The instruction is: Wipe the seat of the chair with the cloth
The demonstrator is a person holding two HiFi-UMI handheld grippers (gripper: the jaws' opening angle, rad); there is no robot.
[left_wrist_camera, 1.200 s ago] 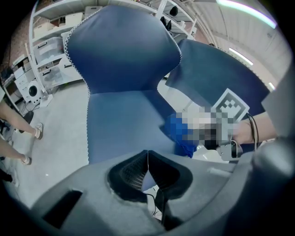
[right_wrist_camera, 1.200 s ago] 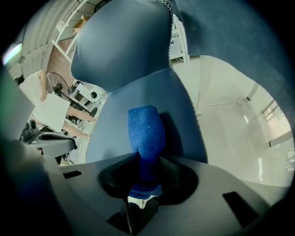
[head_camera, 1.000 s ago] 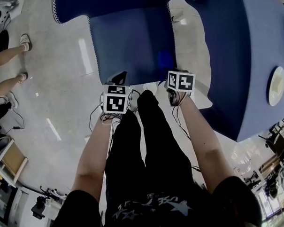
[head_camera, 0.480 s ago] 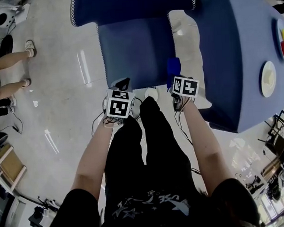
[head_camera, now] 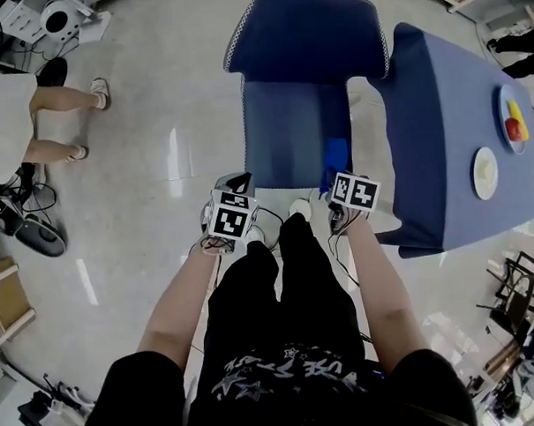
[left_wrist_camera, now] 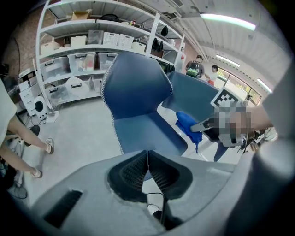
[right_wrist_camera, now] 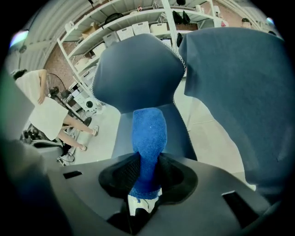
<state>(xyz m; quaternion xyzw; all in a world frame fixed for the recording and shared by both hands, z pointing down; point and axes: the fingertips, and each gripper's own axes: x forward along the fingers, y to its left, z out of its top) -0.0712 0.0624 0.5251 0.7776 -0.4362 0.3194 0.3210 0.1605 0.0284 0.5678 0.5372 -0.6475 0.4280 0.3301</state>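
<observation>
In the head view the blue chair stands in front of me, its seat (head_camera: pixel 289 118) bare. The blue cloth (head_camera: pixel 336 153) hangs over the seat's front right corner, and my right gripper (head_camera: pixel 337 167) is shut on it. In the right gripper view the cloth (right_wrist_camera: pixel 149 131) sticks up from between the jaws of the right gripper (right_wrist_camera: pixel 146 177), in front of the chair's backrest (right_wrist_camera: pixel 138 73). My left gripper (head_camera: pixel 237 181) hovers at the seat's front left corner. Its fingers (left_wrist_camera: pixel 138 168) are shut on nothing, and the seat (left_wrist_camera: pixel 147 131) lies beyond them.
A table under a blue cover (head_camera: pixel 436 130) stands right of the chair, with two plates (head_camera: pixel 484 172) on it. A person (head_camera: pixel 28 112) stands on the glossy floor at far left. Shelves with bins (left_wrist_camera: pixel 87 50) line the wall behind the chair. Cables trail by my feet.
The chair now looks smaller and farther off. The cloth in my right gripper has come back from over the seat's middle to its front right corner. Both grippers keep their pose.
</observation>
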